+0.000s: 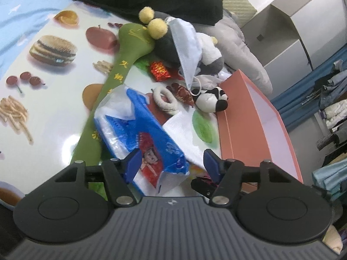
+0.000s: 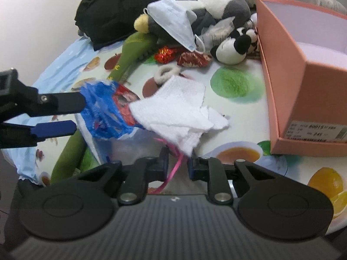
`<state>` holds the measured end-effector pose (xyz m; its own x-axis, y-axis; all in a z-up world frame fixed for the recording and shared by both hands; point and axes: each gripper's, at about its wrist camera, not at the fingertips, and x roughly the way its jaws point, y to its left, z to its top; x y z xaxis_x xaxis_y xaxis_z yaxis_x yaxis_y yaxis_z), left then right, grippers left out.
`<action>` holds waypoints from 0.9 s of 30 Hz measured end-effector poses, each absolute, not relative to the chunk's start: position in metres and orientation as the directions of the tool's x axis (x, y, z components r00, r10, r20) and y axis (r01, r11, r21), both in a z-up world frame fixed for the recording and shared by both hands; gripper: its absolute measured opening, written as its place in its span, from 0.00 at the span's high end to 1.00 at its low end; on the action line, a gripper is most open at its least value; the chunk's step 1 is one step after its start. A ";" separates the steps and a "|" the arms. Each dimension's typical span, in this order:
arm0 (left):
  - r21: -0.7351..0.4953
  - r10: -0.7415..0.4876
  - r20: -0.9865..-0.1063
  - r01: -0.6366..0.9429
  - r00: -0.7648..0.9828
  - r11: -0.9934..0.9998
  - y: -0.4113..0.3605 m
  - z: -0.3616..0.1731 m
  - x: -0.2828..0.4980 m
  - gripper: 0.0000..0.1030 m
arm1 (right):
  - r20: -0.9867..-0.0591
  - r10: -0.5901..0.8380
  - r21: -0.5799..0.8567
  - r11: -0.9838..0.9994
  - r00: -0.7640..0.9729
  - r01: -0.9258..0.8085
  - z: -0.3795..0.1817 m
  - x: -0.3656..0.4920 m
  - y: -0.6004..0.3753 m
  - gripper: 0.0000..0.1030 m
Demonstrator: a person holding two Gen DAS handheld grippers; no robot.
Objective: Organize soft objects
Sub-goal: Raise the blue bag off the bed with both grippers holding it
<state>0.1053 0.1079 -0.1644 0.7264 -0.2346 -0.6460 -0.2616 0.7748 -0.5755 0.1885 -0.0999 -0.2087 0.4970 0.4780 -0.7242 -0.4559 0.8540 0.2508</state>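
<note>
A blue and red tissue pack [image 1: 151, 143] lies on the food-print tablecloth [image 1: 49, 108], across a long green plush [image 1: 121, 69]. My left gripper [image 1: 172, 162] is open around the pack's near end. Its left pad touches the wrapper and its right pad stands clear. The same left gripper [image 2: 80, 114] and the pack [image 2: 104, 110] show at the left of the right wrist view. A folded white tissue [image 2: 180, 112] rests against the pack. My right gripper [image 2: 179, 158] is nearly closed on its near corner, with a pink ribbon [image 2: 173, 171] in the gap.
An open pink shoebox [image 2: 303, 86] stands at the right. Behind the tissue lie a grey and white plush [image 2: 225, 6] under a face mask [image 2: 171, 21], a cow plush [image 2: 234, 47], red foil wrappers [image 2: 164, 54], a white hair tie [image 2: 167, 71] and black clothing [image 2: 121, 10].
</note>
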 end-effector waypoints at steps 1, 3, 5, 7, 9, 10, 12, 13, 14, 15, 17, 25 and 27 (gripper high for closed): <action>-0.573 -0.234 -0.648 -0.261 0.725 0.777 0.107 -0.164 0.106 0.34 | -0.723 0.479 0.251 0.854 0.498 -0.457 -0.207 0.188 -0.101 0.80; -0.568 -0.225 -0.657 -0.277 0.719 0.775 0.106 -0.166 0.108 0.34 | -0.723 0.481 0.251 0.852 0.496 -0.460 -0.203 0.187 -0.103 0.80; -0.573 -0.223 -0.664 -0.293 0.714 0.765 0.106 -0.170 0.111 0.34 | -0.728 0.476 0.245 0.852 0.493 -0.462 -0.201 0.186 -0.105 0.80; -0.575 -0.219 -0.666 -0.303 0.713 0.760 0.104 -0.173 0.115 0.34 | -0.739 0.475 0.249 0.851 0.477 -0.461 -0.200 0.184 -0.108 0.80; -0.562 -0.207 -0.678 -0.317 0.705 0.764 0.101 -0.175 0.120 0.34 | -0.745 0.488 0.280 0.847 0.454 -0.451 -0.200 0.184 -0.114 0.80; -0.558 -0.204 -0.680 -0.317 0.704 0.767 0.100 -0.176 0.122 0.34 | -0.749 0.498 0.297 0.842 0.437 -0.450 -0.200 0.184 -0.117 0.80; -0.536 -0.191 -0.691 -0.317 0.697 0.783 0.095 -0.177 0.127 0.37 | -0.751 0.514 0.321 0.833 0.414 -0.452 -0.201 0.183 -0.120 0.80; -0.522 -0.185 -0.699 -0.316 0.691 0.792 0.092 -0.178 0.130 0.39 | -0.752 0.519 0.331 0.830 0.406 -0.449 -0.201 0.182 -0.122 0.80; -0.509 -0.183 -0.709 -0.314 0.681 0.802 0.089 -0.180 0.134 0.42 | -0.755 0.523 0.339 0.827 0.396 -0.448 -0.202 0.182 -0.124 0.80; -0.503 -0.186 -0.716 -0.312 0.673 0.806 0.088 -0.182 0.136 0.44 | -0.757 0.529 0.350 0.824 0.383 -0.446 -0.203 0.182 -0.125 0.80; -0.495 -0.189 -0.729 -0.316 0.657 0.810 0.085 -0.188 0.141 0.52 | -0.760 0.536 0.362 0.819 0.368 -0.445 -0.203 0.180 -0.127 0.80; -0.461 -0.168 -0.736 -0.304 0.655 0.834 0.077 -0.200 0.147 0.86 | -0.771 0.540 0.372 0.812 0.338 -0.450 -0.206 0.168 -0.131 0.80; -0.461 -0.161 -0.730 -0.304 0.664 0.834 0.077 -0.196 0.146 0.91 | -0.777 0.534 0.369 0.816 0.333 -0.445 -0.209 0.167 -0.133 0.80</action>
<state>0.1461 0.0771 -0.1960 0.6643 -0.1612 -0.7299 -0.3039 0.8339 -0.4607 0.1674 -0.1334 -0.2093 0.3334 0.5336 -0.7773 -0.4447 0.8160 0.3694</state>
